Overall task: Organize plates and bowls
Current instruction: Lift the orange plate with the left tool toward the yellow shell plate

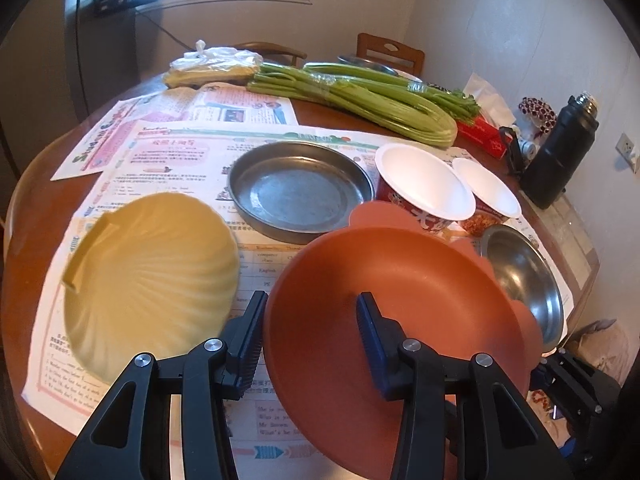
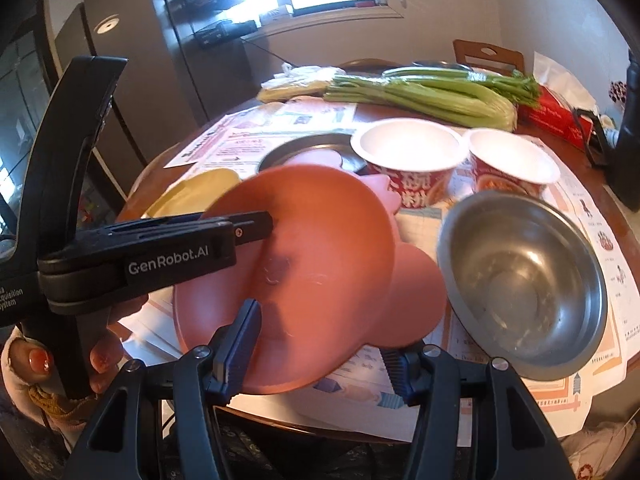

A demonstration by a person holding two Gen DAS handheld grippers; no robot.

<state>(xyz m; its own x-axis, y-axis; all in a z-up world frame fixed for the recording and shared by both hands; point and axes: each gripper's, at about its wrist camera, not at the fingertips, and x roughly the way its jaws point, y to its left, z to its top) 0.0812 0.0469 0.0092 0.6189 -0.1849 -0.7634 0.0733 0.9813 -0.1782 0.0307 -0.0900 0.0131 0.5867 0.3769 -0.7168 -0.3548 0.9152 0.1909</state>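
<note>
Clamping orange plate [image 1: 384,312] rim in left tool [image 1: 312,336], right tool [image 2: 320,344] gripping its edge, steel bowl [image 2: 528,280] just beside.

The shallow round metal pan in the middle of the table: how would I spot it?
On the round wooden table, find the newspaper sheets. The shallow round metal pan sits on them, in front of the celery. Unlike the deep steel bowl, it is flat-bottomed, dull grey and low-walled.
</note>
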